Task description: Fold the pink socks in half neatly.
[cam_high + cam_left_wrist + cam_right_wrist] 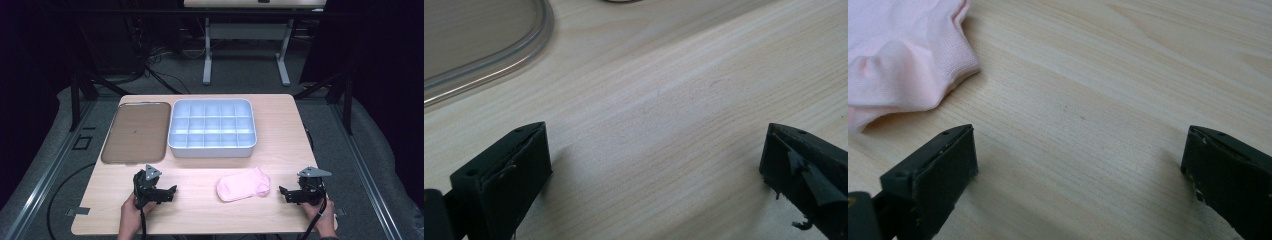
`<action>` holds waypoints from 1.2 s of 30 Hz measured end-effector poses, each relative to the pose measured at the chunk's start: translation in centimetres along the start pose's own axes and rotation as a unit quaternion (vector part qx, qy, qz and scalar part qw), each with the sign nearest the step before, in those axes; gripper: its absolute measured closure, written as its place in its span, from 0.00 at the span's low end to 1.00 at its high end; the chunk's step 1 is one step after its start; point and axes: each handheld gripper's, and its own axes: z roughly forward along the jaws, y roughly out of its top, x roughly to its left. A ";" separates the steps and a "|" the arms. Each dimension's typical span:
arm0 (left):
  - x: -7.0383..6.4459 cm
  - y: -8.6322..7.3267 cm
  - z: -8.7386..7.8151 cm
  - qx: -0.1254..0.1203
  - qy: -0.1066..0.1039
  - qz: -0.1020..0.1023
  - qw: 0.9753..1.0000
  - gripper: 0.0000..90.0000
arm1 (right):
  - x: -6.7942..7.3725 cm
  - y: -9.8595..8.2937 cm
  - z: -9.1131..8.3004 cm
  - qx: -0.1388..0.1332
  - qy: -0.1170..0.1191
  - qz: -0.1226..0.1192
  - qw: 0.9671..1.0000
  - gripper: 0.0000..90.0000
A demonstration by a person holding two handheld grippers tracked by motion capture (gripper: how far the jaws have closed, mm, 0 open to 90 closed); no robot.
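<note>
A pink sock [243, 184] lies folded on the wooden table [200, 210], near the front and right of centre. My right gripper [283, 192] rests low just right of the sock, open, with bare wood between its jaws; the sock's cuff [903, 55] sits beyond its left jaw. My left gripper [171, 192] is at the front left, open over bare wood, pointing right toward the sock. In the left gripper view [656, 165] nothing lies between the jaws.
A brown tray [137, 132] lies at the back left; its rim [499, 60] curves ahead of the left gripper. A white divided bin [212, 128] with several compartments stands beside it at the back centre. Table edges fall away close behind both hands.
</note>
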 end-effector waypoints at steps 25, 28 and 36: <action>-0.1 -0.1 -0.1 -0.001 0.009 -0.003 1.000 0.00 | 0.0 0.2 0.0 0.008 0.014 -0.006 1.000 0.00; -0.1 -0.1 -0.1 -0.001 0.009 -0.004 1.000 0.00 | -0.2 0.2 0.0 0.005 0.019 0.009 1.000 0.00; 0.0 -0.1 0.0 -0.002 0.018 -0.016 1.000 0.00 | -0.2 0.6 -0.6 0.011 0.022 0.024 0.999 0.00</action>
